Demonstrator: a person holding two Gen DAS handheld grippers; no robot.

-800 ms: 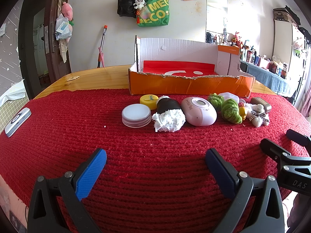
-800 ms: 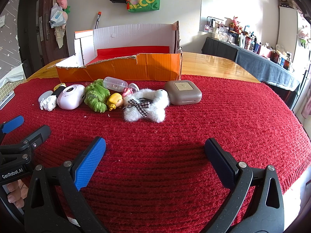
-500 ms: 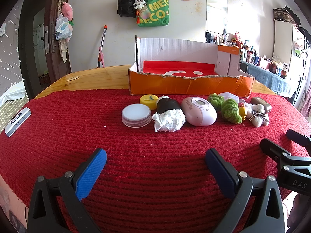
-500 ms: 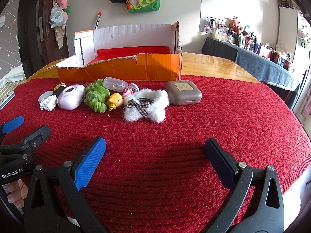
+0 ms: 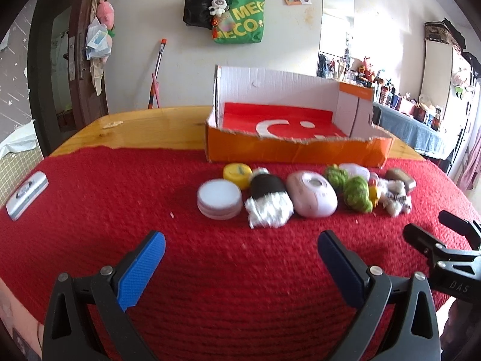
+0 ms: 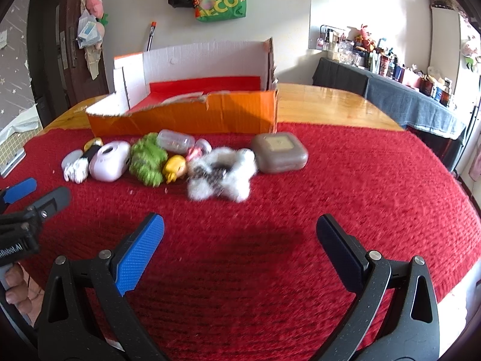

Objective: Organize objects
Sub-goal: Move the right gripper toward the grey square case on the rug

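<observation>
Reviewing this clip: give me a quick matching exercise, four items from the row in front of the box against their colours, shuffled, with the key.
Items:
1. round flat container
2. small cap
3. fuzzy toy
4. square case

Colours:
A. green
B. grey-brown
C. white
D. yellow

Pairs: 1-C, 2-D, 3-A, 4-B

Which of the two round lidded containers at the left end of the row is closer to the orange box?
The small yellow container: it sits just in front of the orange box, while the larger white round container lies nearer the left gripper.
</observation>
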